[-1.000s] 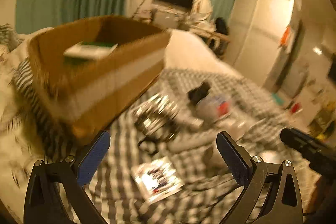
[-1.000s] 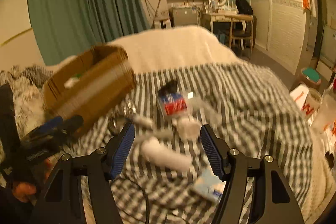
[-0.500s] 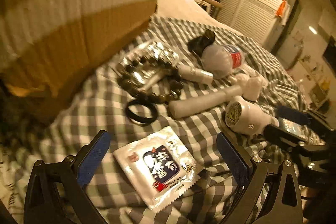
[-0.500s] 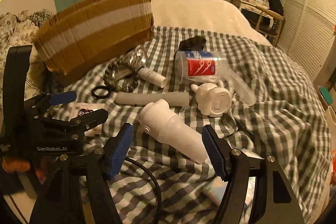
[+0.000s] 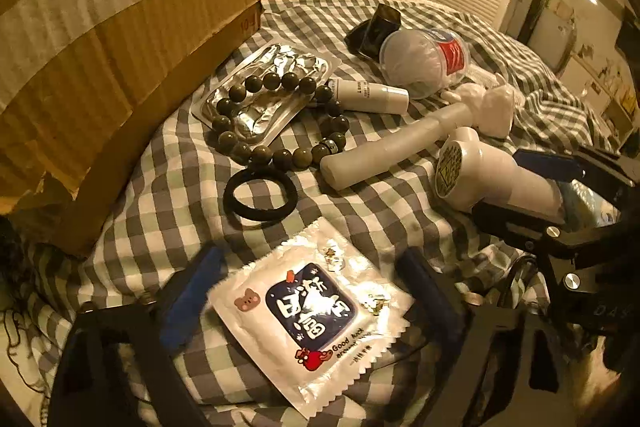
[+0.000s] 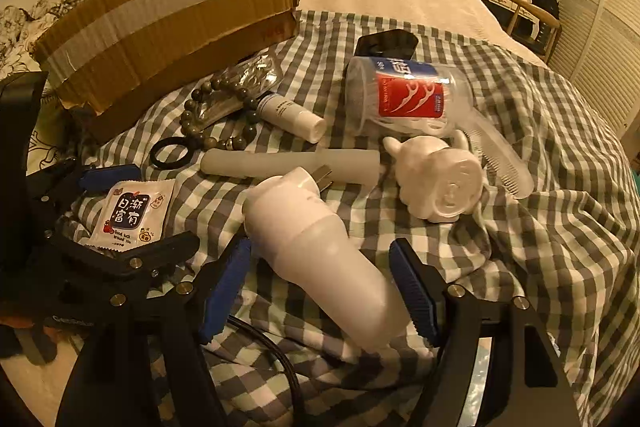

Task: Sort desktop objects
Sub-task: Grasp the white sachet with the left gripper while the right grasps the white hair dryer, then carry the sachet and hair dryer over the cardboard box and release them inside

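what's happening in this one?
A person with two handheld grippers is sorting clutter on a checked bedspread beside a cardboard box. The left gripper is open around a foil sachet; the right gripper is open around a white device. Neither has closed yet.

White foil sachet (image 5: 308, 311), dark blue label, flat on the checked bedspread (image 6: 560, 227). Black hair tie (image 5: 260, 193) just beyond it. Dark bead bracelet (image 5: 280, 123) drapes over silver blister pack (image 5: 266, 91) beside the taped cardboard box (image 5: 120, 39). White plug-in device (image 6: 320, 251) lies on its side. Clear floss-pick jar (image 6: 400, 99) tipped over.
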Available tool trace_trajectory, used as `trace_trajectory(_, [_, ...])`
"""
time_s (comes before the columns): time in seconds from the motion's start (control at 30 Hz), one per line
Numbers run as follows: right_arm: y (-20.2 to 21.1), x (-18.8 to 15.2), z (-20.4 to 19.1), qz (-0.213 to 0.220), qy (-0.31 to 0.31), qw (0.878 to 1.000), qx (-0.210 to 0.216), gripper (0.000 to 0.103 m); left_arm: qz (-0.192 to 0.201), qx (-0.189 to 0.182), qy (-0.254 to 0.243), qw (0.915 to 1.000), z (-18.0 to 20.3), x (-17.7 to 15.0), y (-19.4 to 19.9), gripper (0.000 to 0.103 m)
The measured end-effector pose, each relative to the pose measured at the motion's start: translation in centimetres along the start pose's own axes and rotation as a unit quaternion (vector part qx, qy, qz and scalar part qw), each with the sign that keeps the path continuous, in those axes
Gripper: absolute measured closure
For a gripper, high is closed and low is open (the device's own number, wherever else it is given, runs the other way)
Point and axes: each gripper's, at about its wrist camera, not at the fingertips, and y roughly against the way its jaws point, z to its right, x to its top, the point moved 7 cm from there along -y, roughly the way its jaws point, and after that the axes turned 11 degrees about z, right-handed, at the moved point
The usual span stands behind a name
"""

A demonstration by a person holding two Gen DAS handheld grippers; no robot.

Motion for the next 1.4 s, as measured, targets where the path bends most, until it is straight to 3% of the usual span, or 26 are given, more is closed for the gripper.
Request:
trace_trajectory(0.1, [0.1, -0.3, -0.1, -0.010, 0.004, 1.000, 0.001, 0.033, -0.008, -0.014, -0.016, 0.9997, 0.2, 0.1, 0.1, 0.035])
trace_trajectory(0.2, [0.3, -0.4, -0.2, -0.016, 0.011, 1.000, -0.004, 0.042, -0.016, -0.032, -0.007, 0.9993, -0.3, 0.4, 0.3, 0.060])
trace_trajectory(0.27, [0.4, -0.5, -0.3, -0.021, 0.013, 1.000, -0.006, 0.044, -0.020, -0.043, 0.005, 0.9989, -0.7, 0.5, 0.3, 0.086])
trace_trajectory(0.4, [0.3, -0.5, -0.6, -0.023, 0.020, 0.999, -0.013, 0.044, -0.031, -0.060, 0.012, 0.9977, -0.7, 0.5, 0.6, 0.090])
trace_trajectory(0.53, [0.6, 0.0, -0.6, -0.007, 0.024, 0.999, -0.026, 0.053, -0.029, -0.076, 0.032, 0.9961, -1.0, 0.7, 0.7, 0.094])
trace_trajectory(0.63, [0.8, 0.5, -0.4, 0.007, 0.026, 0.999, -0.035, 0.058, -0.025, -0.083, 0.049, 0.9950, -1.4, 1.0, 0.6, 0.094])
trace_trajectory(0.9, [2.1, 1.4, 0.1, 0.027, 0.030, 0.998, -0.048, 0.063, 0.007, -0.082, 0.037, 0.9959, -1.3, 2.1, 1.8, 0.096])
trace_trajectory(1.2, [6.0, 2.9, 2.4, 0.084, -0.037, 0.995, -0.044, 0.066, 0.032, -0.101, 0.026, 0.9941, -0.6, 2.8, 2.5, 0.098])
trace_trajectory(1.23, [6.2, 3.0, 2.4, 0.087, -0.041, 0.994, -0.045, 0.069, 0.038, -0.104, 0.024, 0.9936, -0.4, 3.0, 2.7, 0.098])
trace_trajectory(1.3, [6.1, 2.9, 2.3, 0.078, -0.043, 0.995, -0.043, 0.097, 0.049, -0.113, 0.017, 0.9923, 0.1, 3.2, 3.3, 0.098])
trace_trajectory(1.33, [5.7, 2.7, 2.1, 0.067, -0.044, 0.996, -0.041, 0.103, 0.049, -0.113, 0.014, 0.9922, 0.3, 3.2, 3.4, 0.098])
trace_trajectory(1.4, [4.6, 1.7, 1.9, 0.037, -0.049, 0.998, -0.031, 0.103, 0.042, -0.108, 0.006, 0.9933, 0.4, 3.0, 3.1, 0.098])
